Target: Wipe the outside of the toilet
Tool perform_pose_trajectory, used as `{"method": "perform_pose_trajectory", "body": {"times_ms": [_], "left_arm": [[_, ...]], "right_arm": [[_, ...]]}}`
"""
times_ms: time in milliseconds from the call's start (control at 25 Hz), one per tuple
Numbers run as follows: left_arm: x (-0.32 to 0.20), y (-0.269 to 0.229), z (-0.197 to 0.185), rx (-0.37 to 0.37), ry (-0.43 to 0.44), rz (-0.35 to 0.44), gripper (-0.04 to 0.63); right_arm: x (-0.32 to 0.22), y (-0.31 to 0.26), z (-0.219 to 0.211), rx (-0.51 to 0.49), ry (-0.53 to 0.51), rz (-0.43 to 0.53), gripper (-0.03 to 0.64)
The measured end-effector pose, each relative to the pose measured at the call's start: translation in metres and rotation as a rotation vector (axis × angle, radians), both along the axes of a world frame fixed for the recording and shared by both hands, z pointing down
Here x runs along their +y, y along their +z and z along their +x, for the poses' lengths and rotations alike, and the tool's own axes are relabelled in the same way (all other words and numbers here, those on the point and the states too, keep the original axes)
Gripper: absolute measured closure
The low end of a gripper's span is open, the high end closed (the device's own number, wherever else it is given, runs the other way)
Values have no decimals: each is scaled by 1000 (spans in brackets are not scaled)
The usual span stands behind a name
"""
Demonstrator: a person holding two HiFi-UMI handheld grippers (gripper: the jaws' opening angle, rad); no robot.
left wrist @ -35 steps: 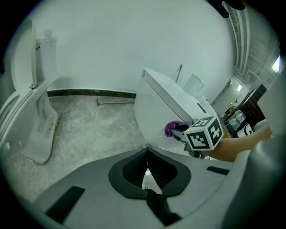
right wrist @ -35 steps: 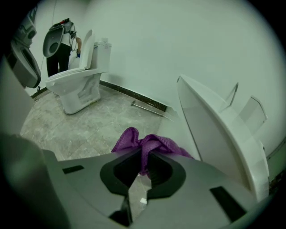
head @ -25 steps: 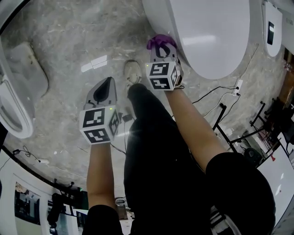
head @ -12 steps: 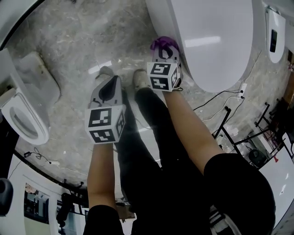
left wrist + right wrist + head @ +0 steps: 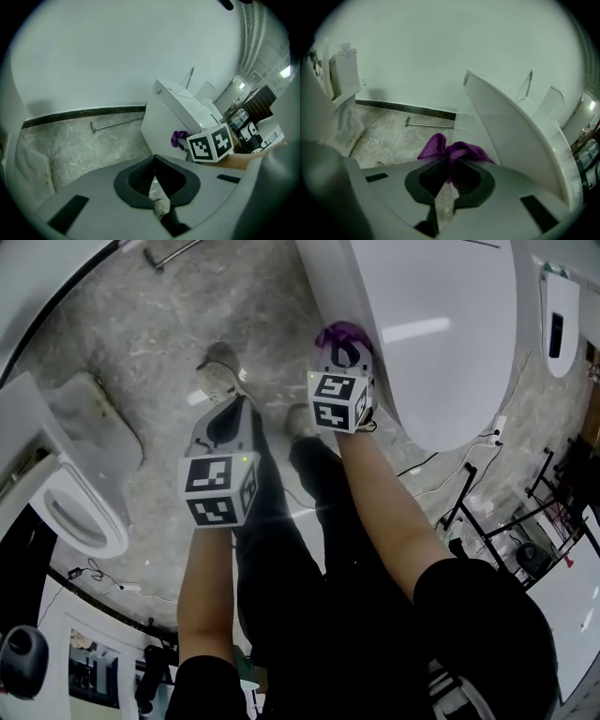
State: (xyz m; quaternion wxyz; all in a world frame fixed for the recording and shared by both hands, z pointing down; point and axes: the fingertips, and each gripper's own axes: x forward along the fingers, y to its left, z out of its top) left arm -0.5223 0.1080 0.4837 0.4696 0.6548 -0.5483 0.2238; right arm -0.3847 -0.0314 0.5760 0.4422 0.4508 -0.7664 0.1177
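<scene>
Purple stands out first: a crumpled purple cloth (image 5: 452, 151) is pinched in the right claw (image 5: 450, 163), whose jaws are clenched on one fold while the rest bunches out beyond the tips. The glossy white ceramic toilet (image 5: 511, 136) stands immediately to the right of that claw. The cloth sits at the toilet's smooth outer side wall, though I cannot tell for sure that it presses on it. The left claw (image 5: 154, 159) hangs to the left of the right one, clear of the toilet, its jaws clenched tip to tip with nothing between them. Beneath it is the grey marbled stone floor (image 5: 141, 343), and a pale shoe (image 5: 216, 371) shows just beyond its tips. Farther ahead of both claws a thin metal rod (image 5: 117, 123) lies on the floor near the dark skirting strip (image 5: 84, 113) at the foot of the plain white wall (image 5: 117, 56). Well to the left of the left claw stands a second white toilet bowl (image 5: 75, 512).
</scene>
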Motion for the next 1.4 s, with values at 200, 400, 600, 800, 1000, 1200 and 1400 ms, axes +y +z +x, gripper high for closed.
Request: {"method": "perform_pose_trajectory", "body": {"times_ms": [200, 400, 600, 800, 1000, 1200, 1400], "left_arm": [[-34, 9, -42, 9, 51, -7, 586], [-75, 15, -85, 15, 96, -2, 586], [-97, 24, -112, 19, 157, -9, 586], [-117, 29, -127, 31, 206, -6, 586], [-124, 34, -139, 46, 247, -14, 586], [-130, 43, -153, 52, 271, -31, 586], [-143, 49, -172, 59, 250, -35, 586]], "right_arm": [[-36, 4, -33, 18, 49, -1, 575], [-80, 9, -68, 23, 103, 13, 575], [-110, 14, -92, 39, 133, 26, 575], [-140, 16, -112, 33, 158, 39, 575], [-170, 14, -135, 18, 174, 55, 575], [-207, 10, -159, 7, 184, 97, 575], [-246, 11, -187, 3, 164, 120, 575]]}}
